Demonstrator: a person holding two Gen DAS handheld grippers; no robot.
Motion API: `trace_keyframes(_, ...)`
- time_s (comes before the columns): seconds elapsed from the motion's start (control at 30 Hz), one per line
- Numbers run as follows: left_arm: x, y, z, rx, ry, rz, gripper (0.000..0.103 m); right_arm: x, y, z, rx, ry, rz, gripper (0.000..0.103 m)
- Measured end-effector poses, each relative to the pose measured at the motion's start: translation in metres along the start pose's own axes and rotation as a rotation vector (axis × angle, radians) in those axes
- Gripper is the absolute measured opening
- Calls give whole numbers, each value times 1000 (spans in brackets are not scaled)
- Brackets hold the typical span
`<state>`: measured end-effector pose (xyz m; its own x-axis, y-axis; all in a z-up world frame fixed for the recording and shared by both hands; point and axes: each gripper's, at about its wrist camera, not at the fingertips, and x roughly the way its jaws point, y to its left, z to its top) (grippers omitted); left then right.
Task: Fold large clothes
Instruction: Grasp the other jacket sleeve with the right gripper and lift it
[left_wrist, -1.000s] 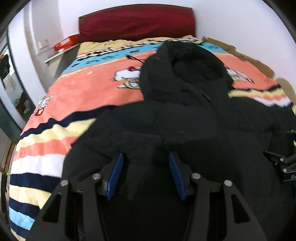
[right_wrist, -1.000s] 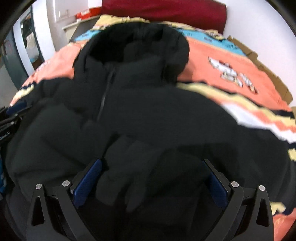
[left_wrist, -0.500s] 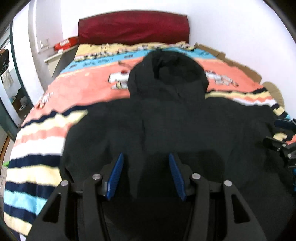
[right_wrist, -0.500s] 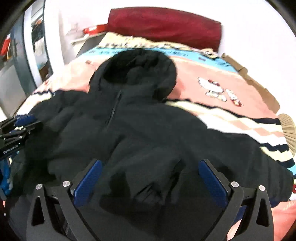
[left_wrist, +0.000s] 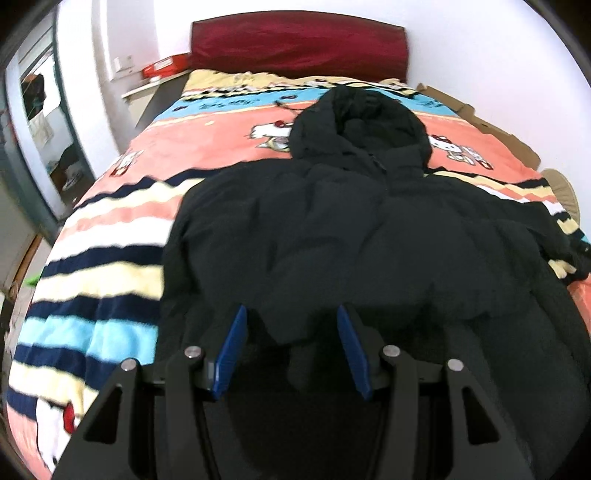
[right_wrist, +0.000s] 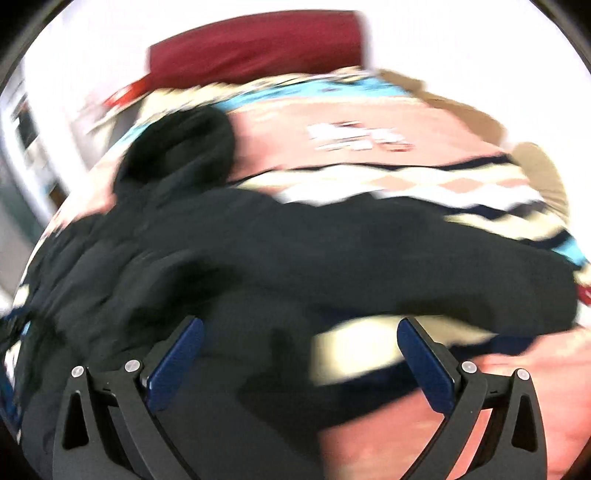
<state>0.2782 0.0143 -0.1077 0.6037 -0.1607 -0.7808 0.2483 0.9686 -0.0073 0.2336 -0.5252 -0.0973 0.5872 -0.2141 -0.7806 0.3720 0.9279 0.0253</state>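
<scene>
A black hooded puffer jacket (left_wrist: 332, 229) lies face up on the bed, with its hood (left_wrist: 362, 122) toward the headboard. My left gripper (left_wrist: 291, 308) is over the jacket's lower hem. Its jaws stand half wide, and a thick fold of black hem fills the gap at the blue pads (left_wrist: 232, 350). My right gripper (right_wrist: 301, 321) is wide open over the jacket (right_wrist: 295, 251), near the right sleeve (right_wrist: 480, 266). Only flat cloth and a strip of blanket lie under it, and nothing is between its pads. The right wrist view is motion-blurred.
A striped cartoon-cat blanket (left_wrist: 110, 229) covers the bed below a dark red headboard (left_wrist: 299, 48). A bedside shelf with a red box (left_wrist: 162, 68) stands at the far left. Flattened cardboard (left_wrist: 480, 122) lines the bed's right side against the wall.
Both views have drawn back from the hood, and the jacket looks more spread out. The right gripper swung right, off the bunched cloth toward the sleeve. The left jaws kept the same width.
</scene>
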Motion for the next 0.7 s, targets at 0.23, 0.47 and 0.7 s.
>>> trace_keyframes(0.23,-24,11,-14,-31,18,42,49,10,-168,34,267,-33,-311,102)
trace_keyframes(0.47,-40,22,-23,-61,29,96,49,48,-271,22,504,70,-366,98)
trace_keyframes(0.7,-52,32,-27,-75,26,121,49,73,-269,14,463,105,-270,48)
